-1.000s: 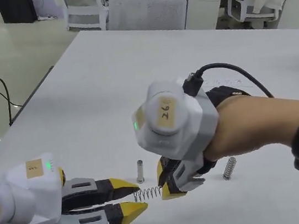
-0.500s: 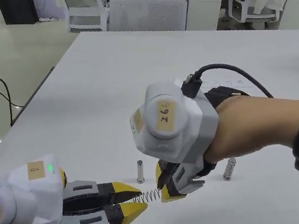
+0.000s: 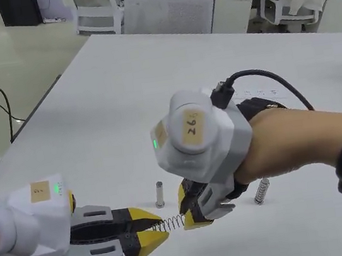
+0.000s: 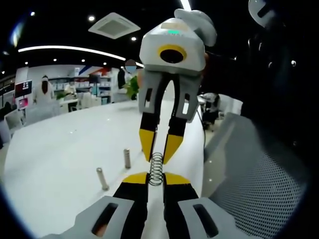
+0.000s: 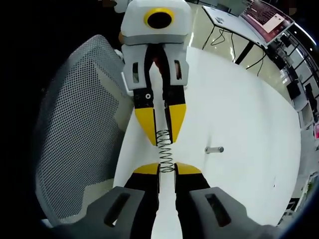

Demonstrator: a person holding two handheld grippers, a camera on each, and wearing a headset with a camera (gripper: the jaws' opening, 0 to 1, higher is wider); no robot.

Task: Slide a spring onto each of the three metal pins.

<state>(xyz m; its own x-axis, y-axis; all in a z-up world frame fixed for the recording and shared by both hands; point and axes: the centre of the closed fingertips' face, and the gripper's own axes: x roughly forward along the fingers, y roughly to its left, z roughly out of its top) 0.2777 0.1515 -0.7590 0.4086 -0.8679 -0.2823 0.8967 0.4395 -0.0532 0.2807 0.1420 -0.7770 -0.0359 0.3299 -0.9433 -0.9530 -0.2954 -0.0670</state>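
Left gripper view: the spring [image 4: 156, 168], light, springy and easily kinked, spans the gap between the left tongs [image 4: 155, 180], clamped on one end, and the right tongs [image 4: 159, 152], clamped on the other, low over the tabletop [image 4: 60, 144]. End coils are likely the safest hold. One bare pin [image 4: 127, 158] and a second pin [image 4: 101, 179] stand nearby; another spring [image 3: 263, 191] leans beyond.

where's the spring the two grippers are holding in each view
head view: spring low centre, between left gripper and right gripper.
left gripper view: centre, just above the bottom jaws.
right gripper view: centre, above the bottom jaws.
shared landmark: metal pin beside it.
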